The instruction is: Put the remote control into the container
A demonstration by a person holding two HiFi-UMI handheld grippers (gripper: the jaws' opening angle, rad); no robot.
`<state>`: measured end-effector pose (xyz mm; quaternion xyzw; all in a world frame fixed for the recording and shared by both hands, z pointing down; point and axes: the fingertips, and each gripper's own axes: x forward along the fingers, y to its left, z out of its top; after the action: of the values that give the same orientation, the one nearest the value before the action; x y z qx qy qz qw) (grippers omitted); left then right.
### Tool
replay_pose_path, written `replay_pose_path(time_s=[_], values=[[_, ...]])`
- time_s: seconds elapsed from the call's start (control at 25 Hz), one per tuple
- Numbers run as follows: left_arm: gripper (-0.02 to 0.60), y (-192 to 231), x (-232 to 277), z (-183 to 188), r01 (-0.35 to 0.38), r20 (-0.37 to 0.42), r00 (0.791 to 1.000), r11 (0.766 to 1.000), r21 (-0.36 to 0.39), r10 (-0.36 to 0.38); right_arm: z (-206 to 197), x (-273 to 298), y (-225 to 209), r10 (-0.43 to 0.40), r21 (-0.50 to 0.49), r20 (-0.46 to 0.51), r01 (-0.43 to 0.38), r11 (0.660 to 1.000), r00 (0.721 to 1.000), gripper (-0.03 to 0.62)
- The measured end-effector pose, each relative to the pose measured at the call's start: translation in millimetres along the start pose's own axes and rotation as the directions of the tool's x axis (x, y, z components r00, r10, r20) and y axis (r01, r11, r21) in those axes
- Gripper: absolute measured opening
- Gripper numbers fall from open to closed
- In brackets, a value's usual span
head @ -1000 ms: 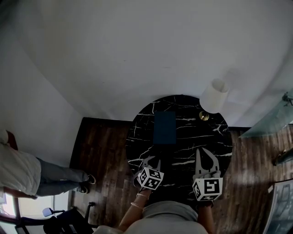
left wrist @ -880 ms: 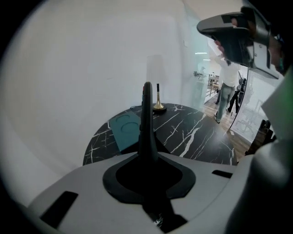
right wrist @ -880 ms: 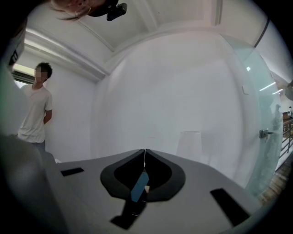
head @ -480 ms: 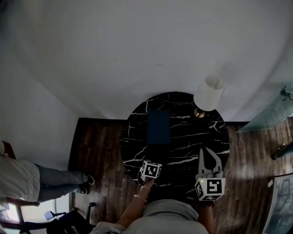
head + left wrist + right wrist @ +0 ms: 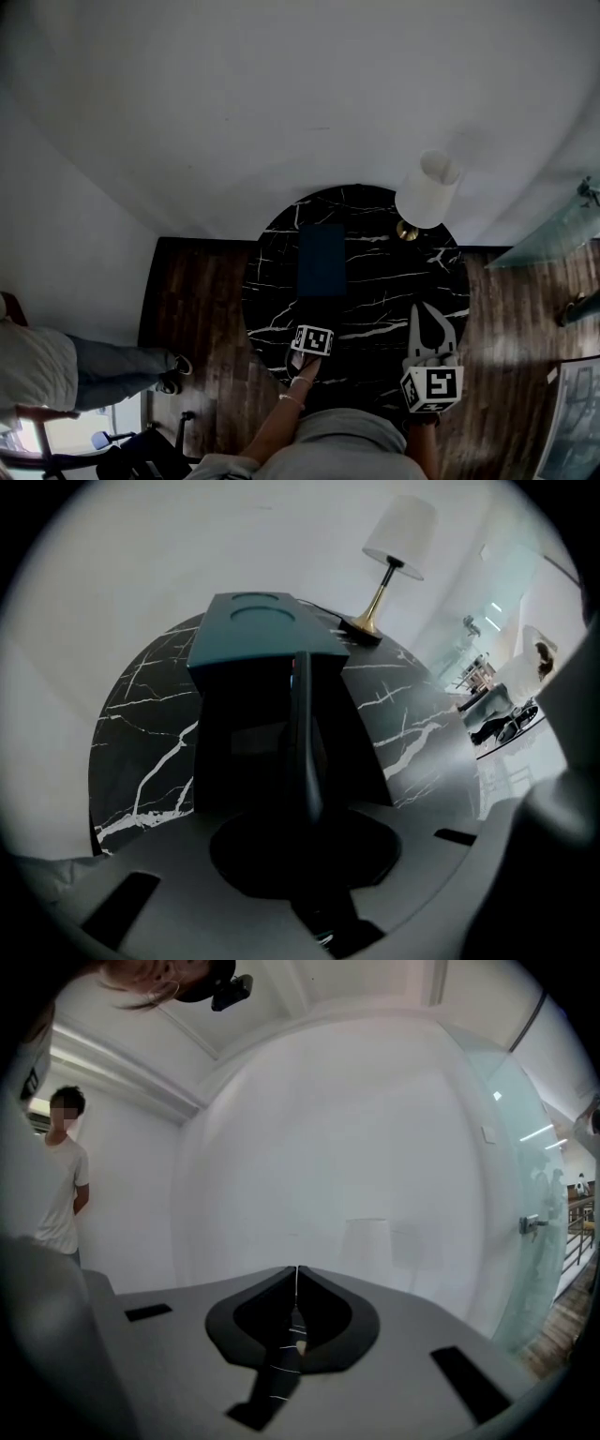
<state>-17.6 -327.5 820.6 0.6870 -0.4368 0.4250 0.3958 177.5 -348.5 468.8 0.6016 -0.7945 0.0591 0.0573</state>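
head view: black marble table (image 5: 389, 281) with dark container (image 5: 322, 261), left gripper (image 5: 314, 322) at its near end, right gripper (image 5: 427, 312) apart. left gripper view: clenched on remote control (image 5: 305, 752) edge-on, just before container. right gripper view: jaws pressed together, empty

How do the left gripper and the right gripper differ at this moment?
Grip: the left gripper has its jaws closed on a slim dark remote control, seen edge-on; the right gripper has its jaws together with nothing between them.
Place: the left gripper sits at the near end of the dark container; the right gripper is off to the side, apart from it.
Shared: both are over the black marble table.
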Motion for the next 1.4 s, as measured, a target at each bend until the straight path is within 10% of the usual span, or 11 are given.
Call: replay_pose_path(time_s=[0.64,1.4], values=[[0.067,2.8,14.3,-4.3,-0.075,-0.154,0.984,0.993,0.085,0.088,-11.7,11.1,-9.4,0.021,0.032,-0.014,-0.021,0.999,1.000,0.012],[0.121,-7.3,-17.9,10.7,-0.132,-0.026,0.990,0.968,0.214,0.141,-12.0,4.7,-12.6,0.040,0.041,-0.001,-0.040,0.998,0.999,0.012]])
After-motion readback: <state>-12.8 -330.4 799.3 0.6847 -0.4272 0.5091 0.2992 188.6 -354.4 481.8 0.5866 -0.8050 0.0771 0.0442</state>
